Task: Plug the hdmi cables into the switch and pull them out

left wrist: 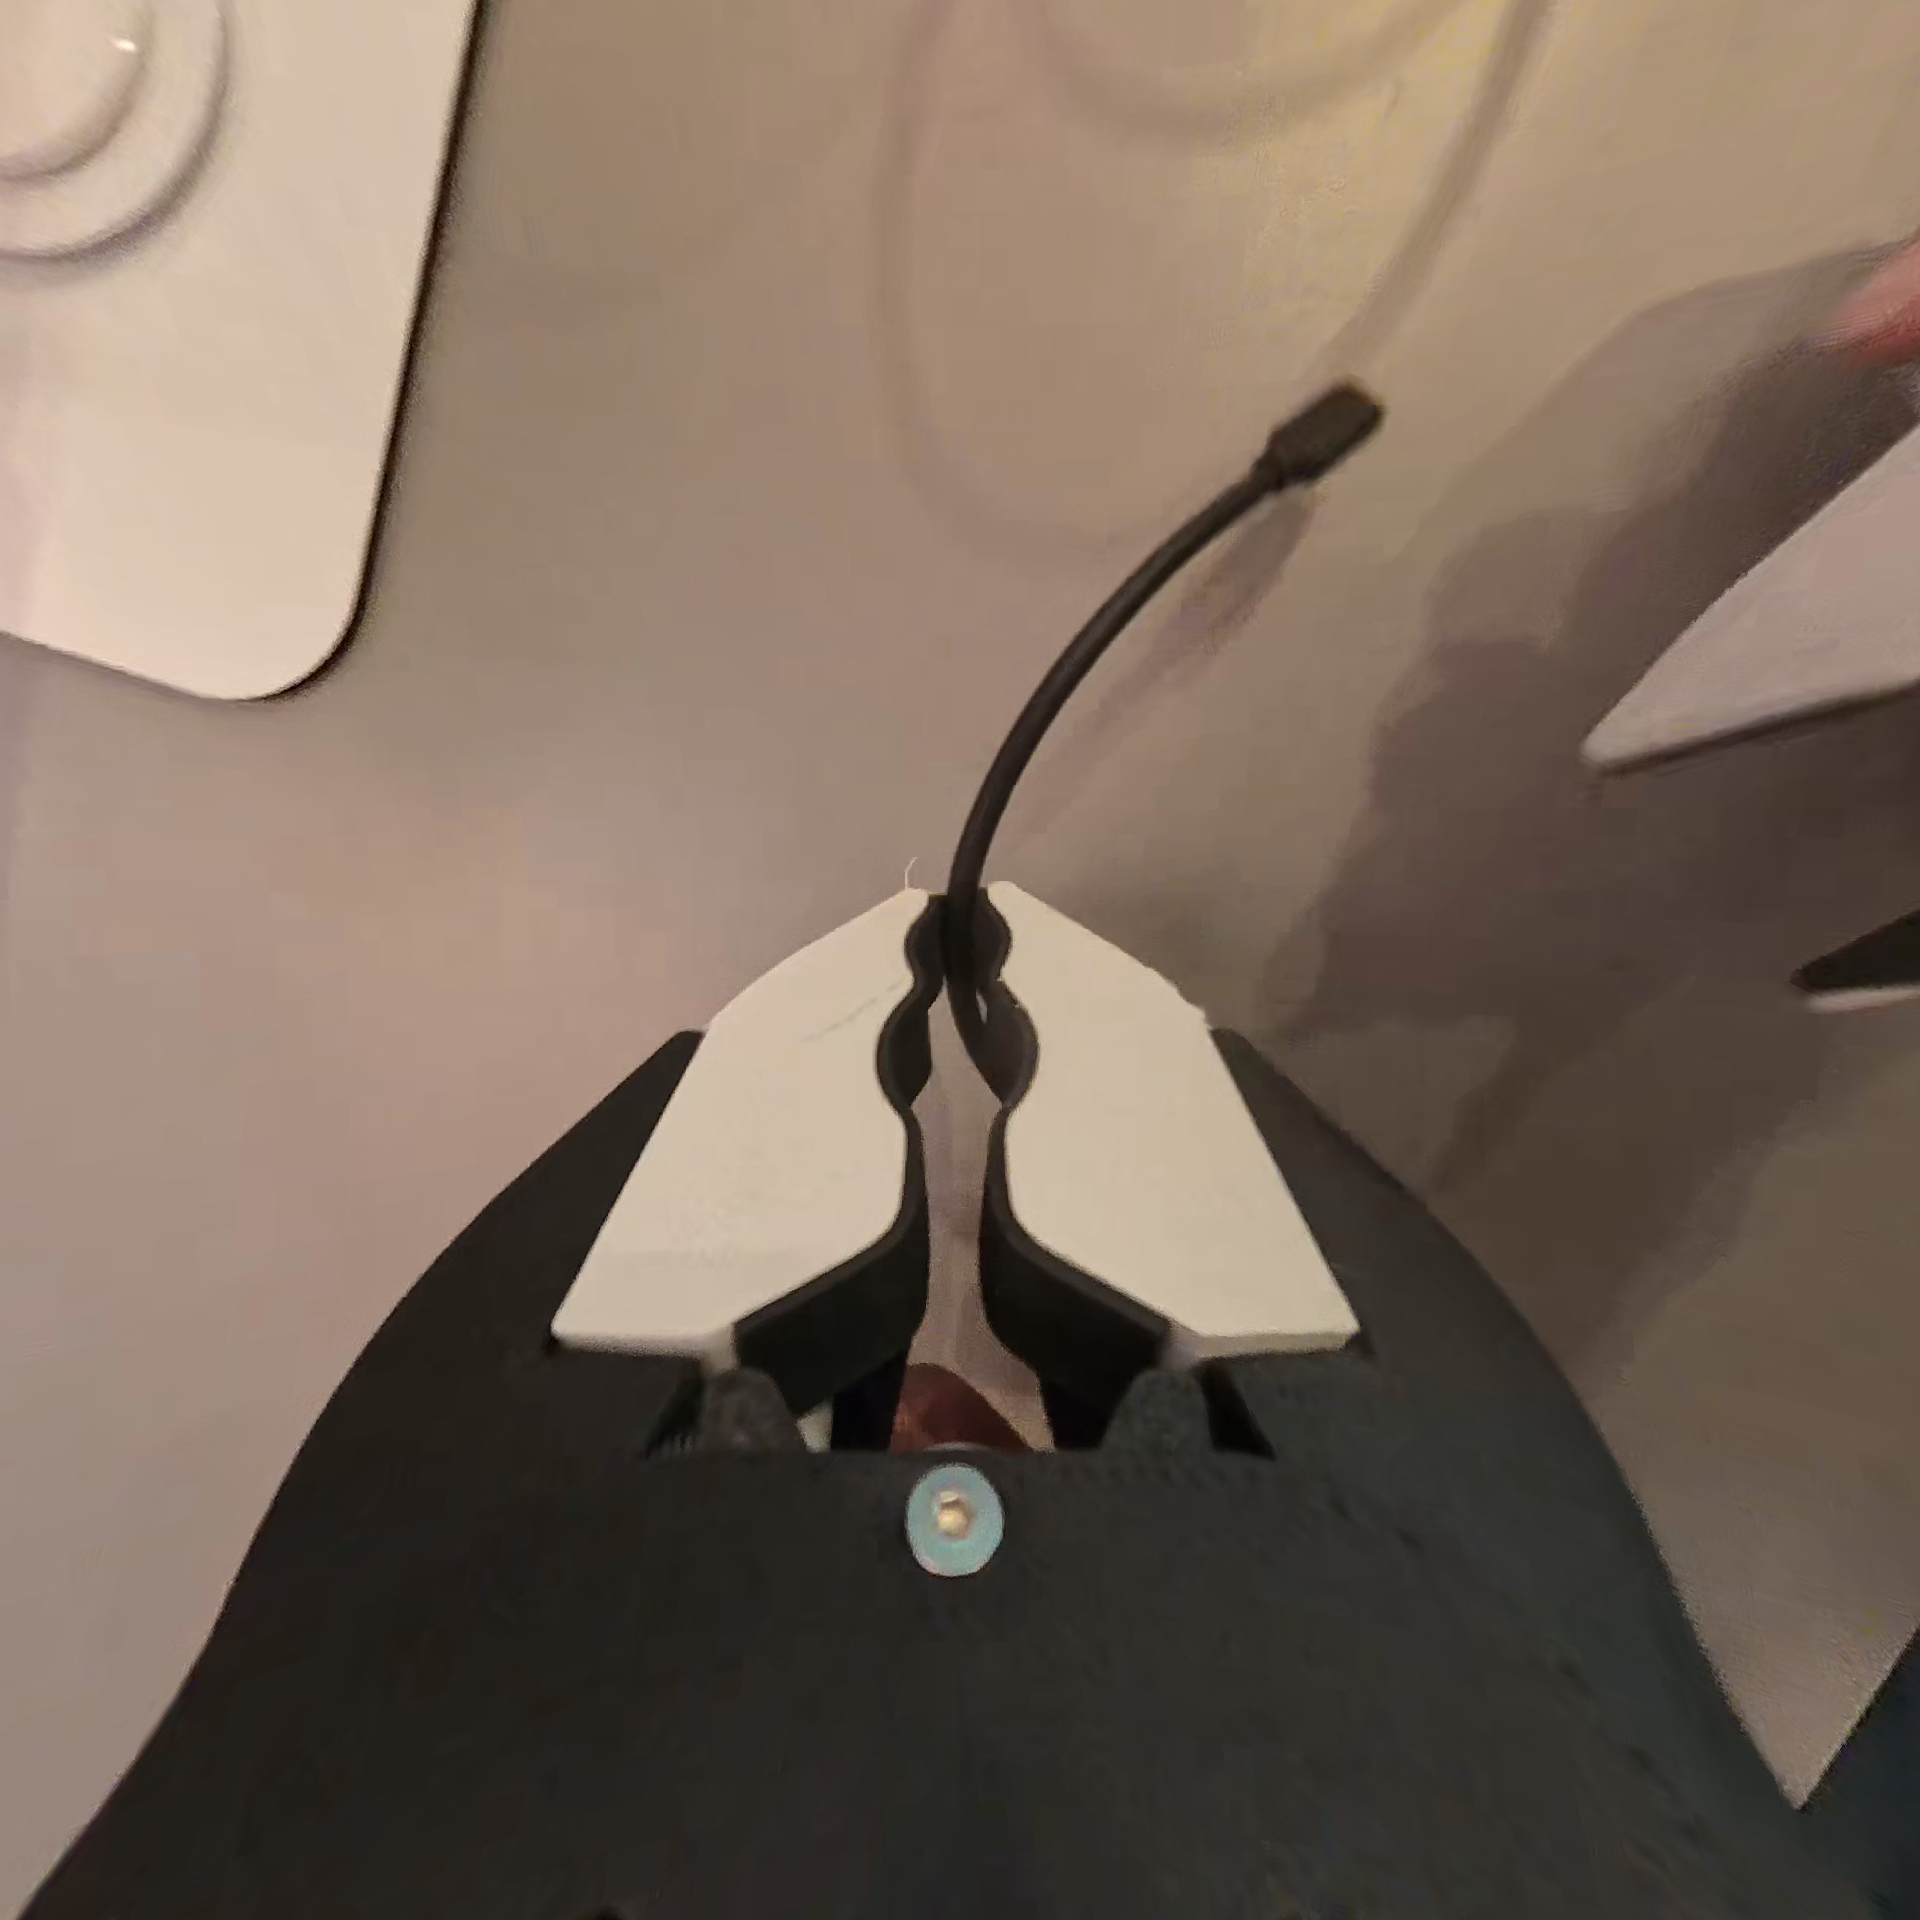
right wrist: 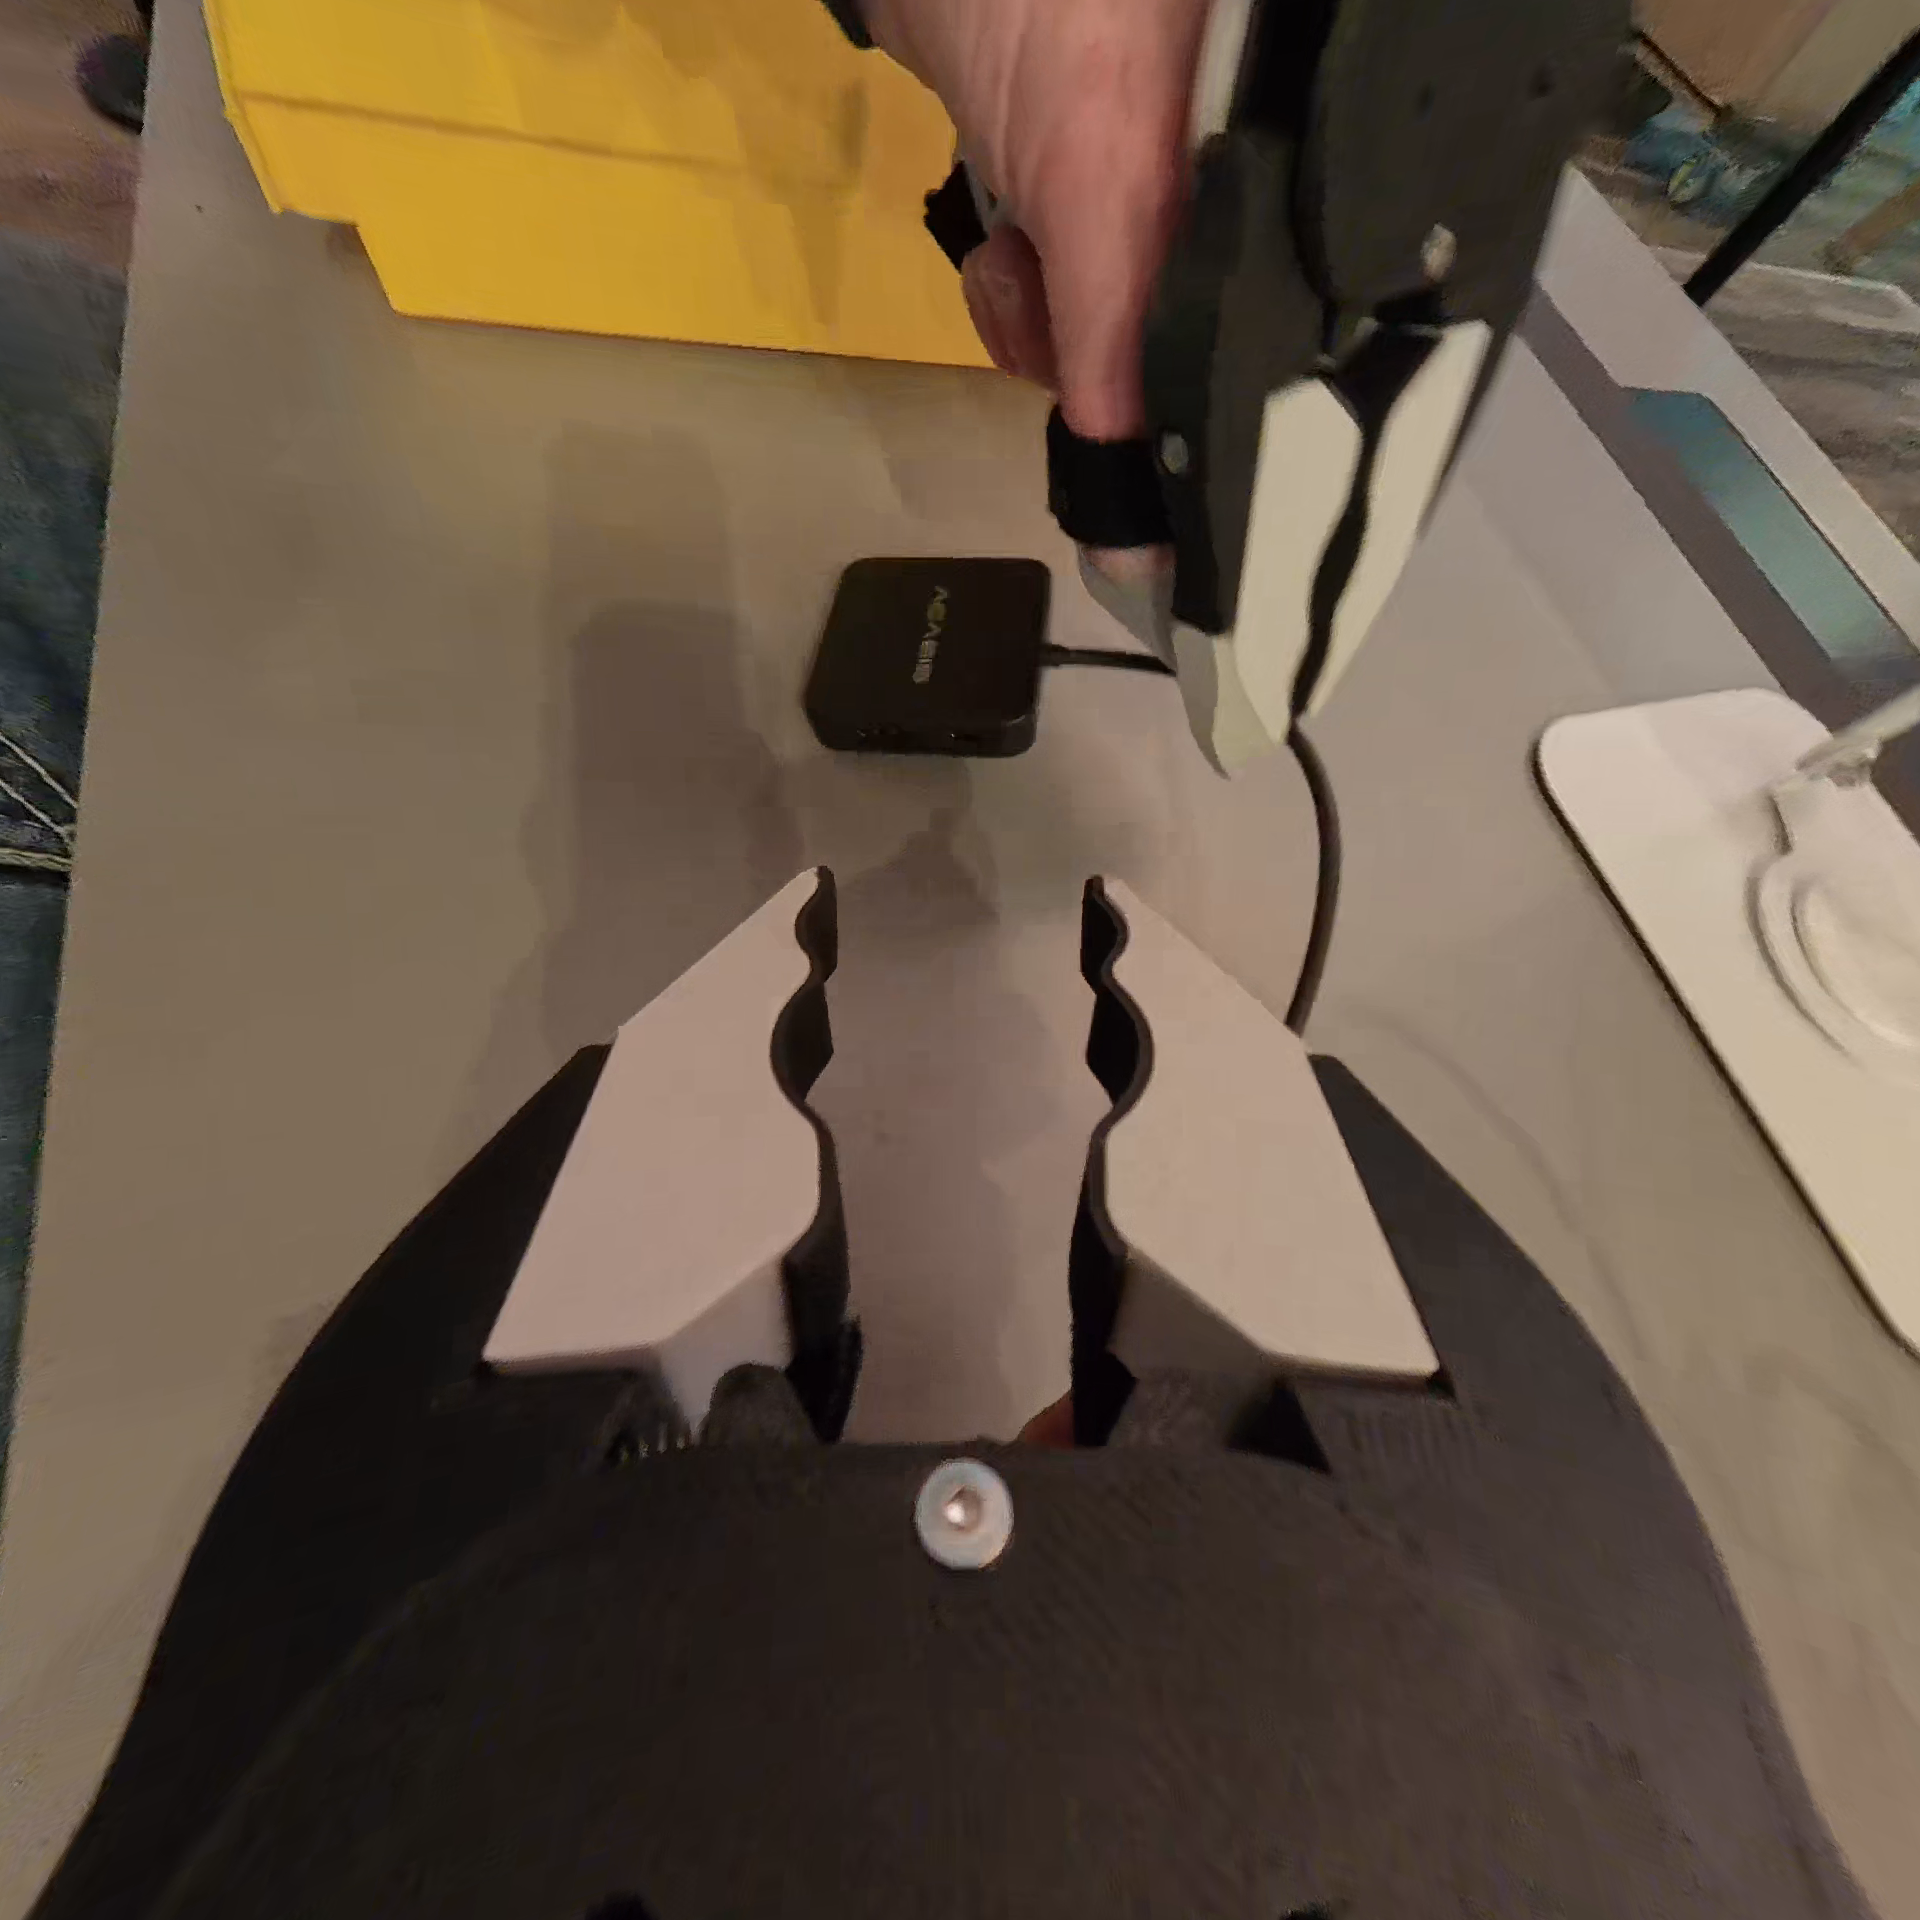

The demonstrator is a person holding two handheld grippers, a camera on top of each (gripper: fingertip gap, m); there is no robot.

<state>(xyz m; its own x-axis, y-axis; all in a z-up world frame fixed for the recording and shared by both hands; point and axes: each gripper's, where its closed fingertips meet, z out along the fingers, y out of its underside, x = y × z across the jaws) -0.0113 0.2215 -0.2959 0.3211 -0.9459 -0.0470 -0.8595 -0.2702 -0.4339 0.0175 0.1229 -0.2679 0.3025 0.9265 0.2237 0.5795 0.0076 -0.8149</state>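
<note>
My left gripper (left wrist: 954,899) is shut on a thin black cable (left wrist: 1049,686). The cable arcs up and away from the pads to a small black plug (left wrist: 1330,426) that hangs free in the air. In the right wrist view the left gripper (right wrist: 1262,717) hangs over the table at the upper right, held by a hand (right wrist: 1049,187). The cable (right wrist: 1325,862) droops from its tips, and another stretch runs to the black switch (right wrist: 930,655) lying flat on the table. My right gripper (right wrist: 956,894) is open and empty, a little short of the switch.
A yellow box (right wrist: 623,177) stands at the far edge of the grey table (right wrist: 364,623). A white stand base lies to the right (right wrist: 1745,935) and also shows in the left wrist view (left wrist: 187,343). The right gripper's white finger (left wrist: 1766,644) is at the right edge there.
</note>
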